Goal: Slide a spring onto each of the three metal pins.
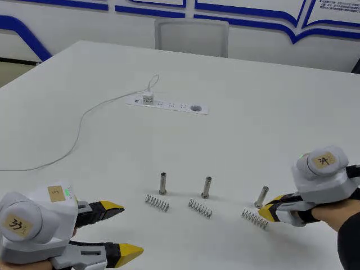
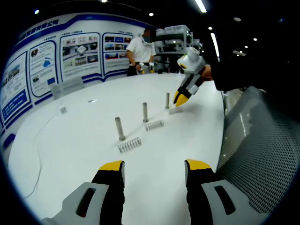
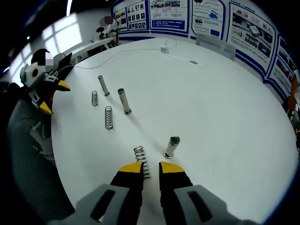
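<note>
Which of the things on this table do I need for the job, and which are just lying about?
For the job: left pin, middle pin, right pin, all standing bare; left spring, middle spring, right spring, lying in front of them.
Lying about: power strip, cable, chair.

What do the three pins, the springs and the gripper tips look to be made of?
Pins: metal, likely steel; smooth grey sheen, bright highlights along the shafts.
Springs: thin coiled metal wire, silvery, open coils visible.
Left gripper fingertips: matte yellow caps on black jaws, probably plastic or rubber; can't tell which.
</note>
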{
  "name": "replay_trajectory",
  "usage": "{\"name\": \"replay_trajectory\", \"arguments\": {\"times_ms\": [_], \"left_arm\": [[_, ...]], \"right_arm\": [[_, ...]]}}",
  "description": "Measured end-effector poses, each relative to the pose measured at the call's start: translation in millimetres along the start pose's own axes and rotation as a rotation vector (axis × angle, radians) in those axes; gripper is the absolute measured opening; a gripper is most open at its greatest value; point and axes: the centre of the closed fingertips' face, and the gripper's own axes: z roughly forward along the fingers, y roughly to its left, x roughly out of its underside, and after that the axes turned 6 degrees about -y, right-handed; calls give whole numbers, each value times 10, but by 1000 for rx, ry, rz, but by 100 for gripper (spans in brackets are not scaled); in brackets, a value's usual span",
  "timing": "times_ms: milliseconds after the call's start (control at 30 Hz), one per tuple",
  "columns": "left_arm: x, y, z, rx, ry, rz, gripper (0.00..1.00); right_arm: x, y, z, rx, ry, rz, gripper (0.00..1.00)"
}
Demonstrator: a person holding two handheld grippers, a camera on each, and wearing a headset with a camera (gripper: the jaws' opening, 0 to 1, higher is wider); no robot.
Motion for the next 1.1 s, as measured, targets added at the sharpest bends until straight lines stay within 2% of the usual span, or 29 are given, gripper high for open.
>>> {"name": "replay_trajectory", "arguments": {"times_ms": [167,500,1100], "left_arm": [[3,-3,1,2,2,1,53],[2,5,-1,-3,-1,-5,53],[-11,-7,-1,4,-2,5,52]], "right_arm": [[106,84,38,-39,44,-56,16],[173,97,103,-57,86,-106,16],[200,122,108,-66,96,-90,12]]}}
